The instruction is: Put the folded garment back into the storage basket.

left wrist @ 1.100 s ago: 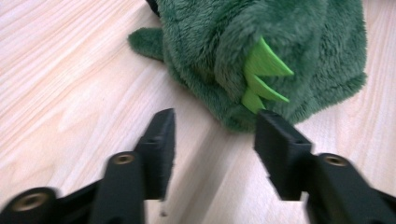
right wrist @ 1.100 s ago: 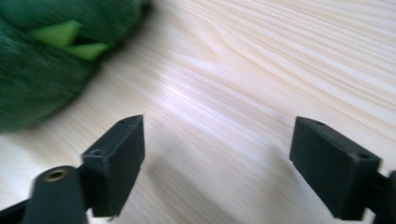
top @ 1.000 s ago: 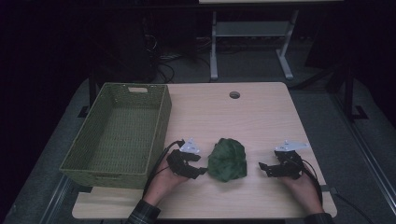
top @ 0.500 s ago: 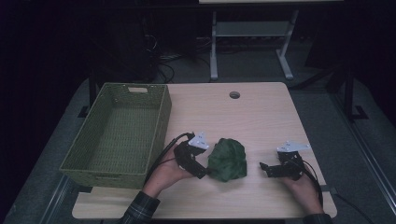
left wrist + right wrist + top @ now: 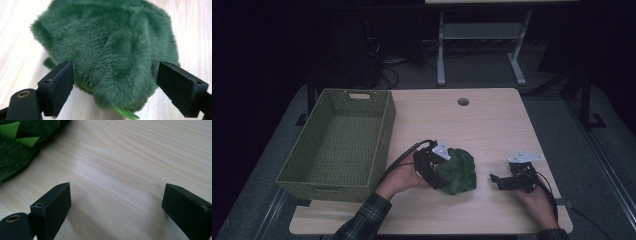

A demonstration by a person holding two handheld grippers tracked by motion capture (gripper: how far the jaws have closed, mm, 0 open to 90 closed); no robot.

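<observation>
You have a dark green plush toy (image 5: 458, 170) lying on the pale wood table (image 5: 492, 125), near its front edge and right of the woven basket (image 5: 337, 142), apart from it. It is a rounded, fuzzy lump with short dense pile and bright green felt spikes (image 5: 15, 135) poking out at one edge. Your left gripper (image 5: 115, 82) has its pads either side of the toy's near end, not pressing it

The plush toy (image 5: 457, 170) is dark green fur with bright lime-green spikes. The woven basket (image 5: 337, 142) is olive green. The table (image 5: 492, 125) is pale wood with fine grain. The person's sleeve (image 5: 364, 220) is dark plaid.
</observation>
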